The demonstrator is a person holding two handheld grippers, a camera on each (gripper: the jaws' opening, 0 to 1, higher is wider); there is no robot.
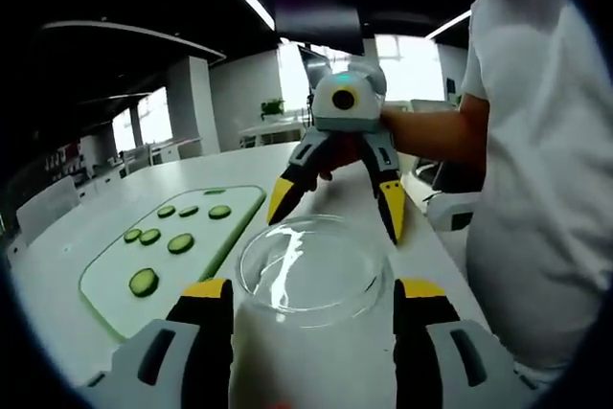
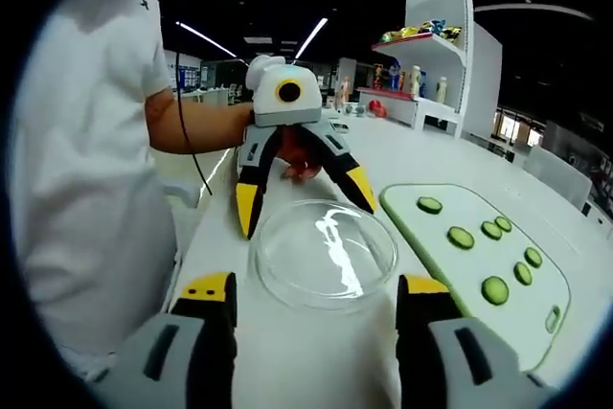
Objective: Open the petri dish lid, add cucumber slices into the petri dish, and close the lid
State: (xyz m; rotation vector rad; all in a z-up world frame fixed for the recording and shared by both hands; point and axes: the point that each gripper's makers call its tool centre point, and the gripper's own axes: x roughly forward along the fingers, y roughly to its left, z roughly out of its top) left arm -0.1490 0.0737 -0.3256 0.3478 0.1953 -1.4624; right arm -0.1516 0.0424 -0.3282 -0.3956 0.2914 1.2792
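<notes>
Taking the petri dish (image 1: 311, 270) as your landmark: in the left gripper view the cutting board (image 1: 105, 280) with cucumber slices (image 1: 144, 282) lies left of it, within easy reach for loading. Your left gripper (image 1: 311, 306) straddles the dish, jaws spread, gripping nothing. Your right gripper (image 1: 335, 200) faces it from beyond, also spread, likely poised for the lid. No legible writing.
</notes>
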